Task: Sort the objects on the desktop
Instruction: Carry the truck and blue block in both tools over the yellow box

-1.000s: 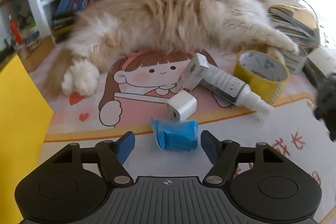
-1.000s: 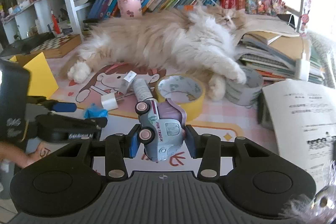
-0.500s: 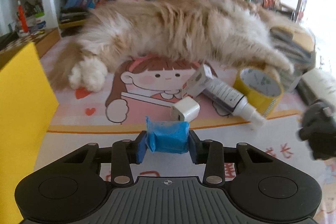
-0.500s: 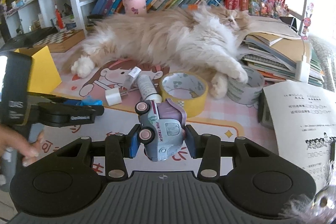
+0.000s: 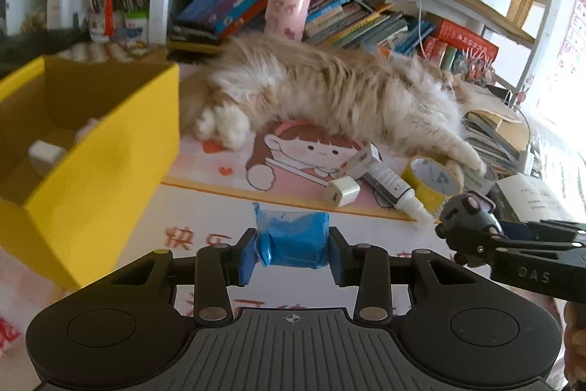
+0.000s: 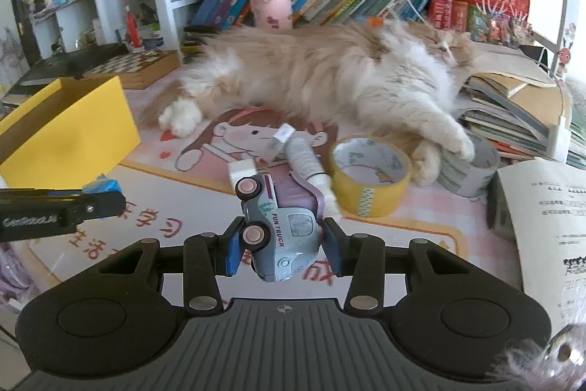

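Note:
My left gripper (image 5: 292,257) is shut on a crumpled blue packet (image 5: 293,239), held above the desk mat. An open yellow box (image 5: 91,149) sits to its left, with a white item inside. My right gripper (image 6: 282,246) is shut on a pale blue toy truck (image 6: 280,226) with pink wheels, tipped on its side. On the mat lie a white charger plug (image 5: 342,192), a white tube with a small carton (image 5: 388,182) and a yellow tape roll (image 6: 370,174). The left gripper (image 6: 91,206) shows at the left of the right wrist view.
A long-haired cat (image 6: 329,76) lies stretched across the back of the desk, one paw on a grey tape roll (image 6: 472,167). Stacked books and papers (image 6: 512,112) fill the right side; an open booklet (image 6: 545,229) lies near right. A chessboard (image 6: 132,63) sits behind the yellow box.
My left gripper closed on the blue packet, lifted it off the mat and swung left toward the yellow box. The right gripper kept hold of the toy truck and shifted slightly.

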